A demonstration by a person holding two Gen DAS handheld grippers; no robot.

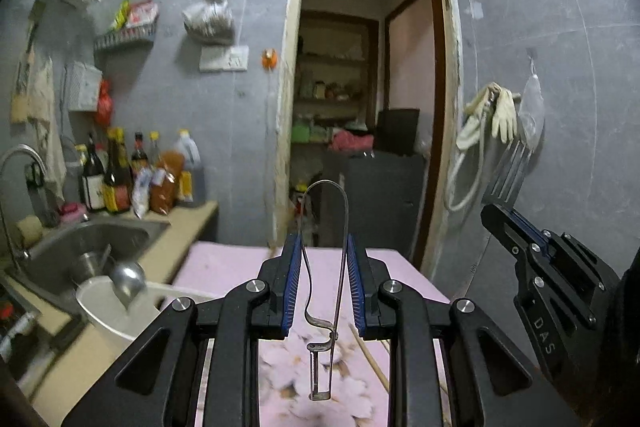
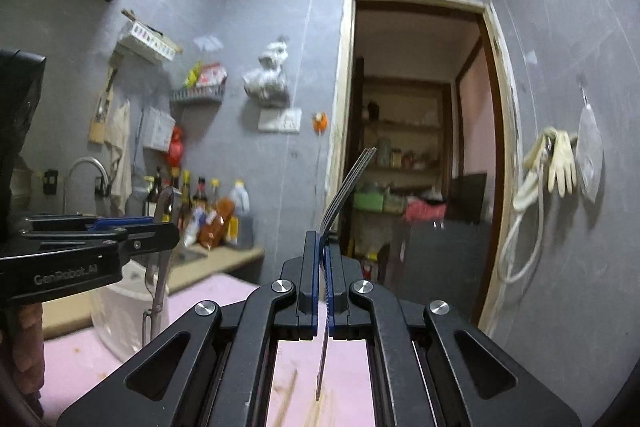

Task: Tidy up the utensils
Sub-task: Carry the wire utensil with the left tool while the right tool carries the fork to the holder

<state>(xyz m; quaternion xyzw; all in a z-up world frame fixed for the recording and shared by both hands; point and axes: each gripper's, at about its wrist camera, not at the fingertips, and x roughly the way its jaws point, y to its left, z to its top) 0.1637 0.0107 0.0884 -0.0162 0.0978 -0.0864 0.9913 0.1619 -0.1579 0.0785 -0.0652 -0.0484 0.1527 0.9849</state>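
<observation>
Two markings can be read, both on gripper bodies.

In the left wrist view, pale capitals "DAS" run along the black side of the right gripper (image 1: 505, 206). In the right wrist view, the black flank of the left gripper (image 2: 170, 223) bears the pale word "GenRobot_AI", a little blurred. The labels on the bottles (image 1: 116, 173) standing on the worktop (image 1: 176, 227) beside the sink are too blurred to read, and so is the printing on the packets (image 2: 206, 75) in the wall rack.
</observation>
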